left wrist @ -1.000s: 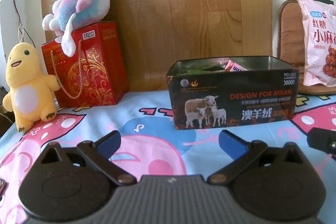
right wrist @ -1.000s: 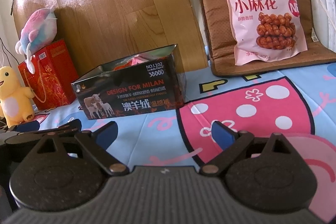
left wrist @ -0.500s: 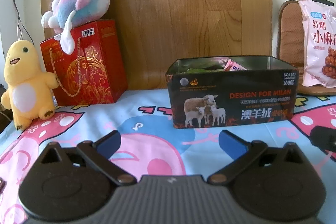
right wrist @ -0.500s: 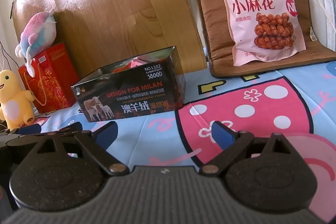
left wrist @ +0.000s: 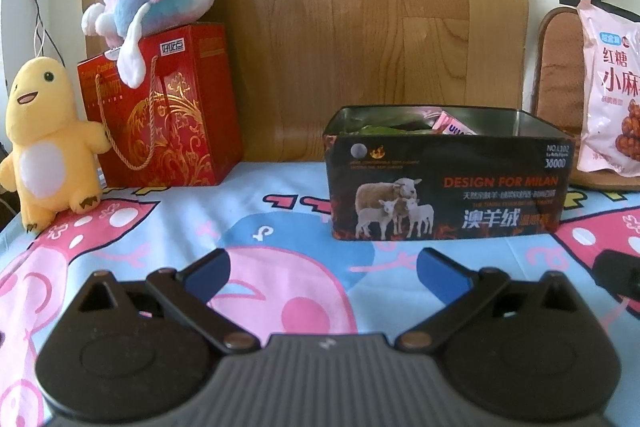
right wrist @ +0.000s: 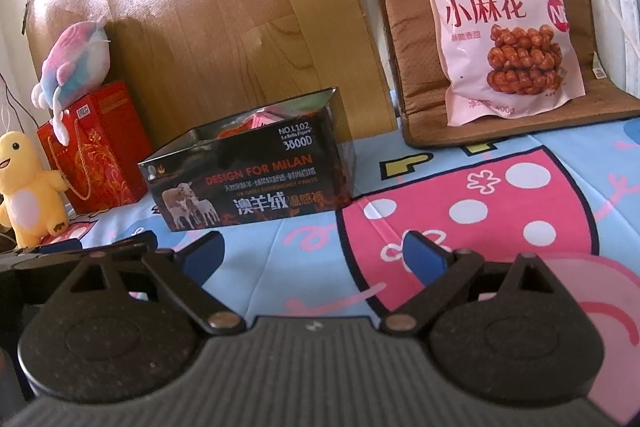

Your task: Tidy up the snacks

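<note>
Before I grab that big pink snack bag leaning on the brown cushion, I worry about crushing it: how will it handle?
The pink snack bag looks puffy and soft-sided, so it will probably flex and sag if pinched at one edge. Its glossy film may be slippery. The printed fried twists suggest brittle contents, so squeeze lightly. It only leans on the brown cushion, so a push would likely topple it.

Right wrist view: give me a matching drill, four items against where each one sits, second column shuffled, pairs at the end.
Items:
1. pink snack bag
2. pastel plush
3. yellow plush
4. black tin

Places:
A. on top of the red gift bag
B. leaning on the brown cushion
C. on the cartoon cloth, in front of the wood board
D. far left, beside the red gift bag

Pairs: 1-B, 2-A, 3-D, 4-C
</note>
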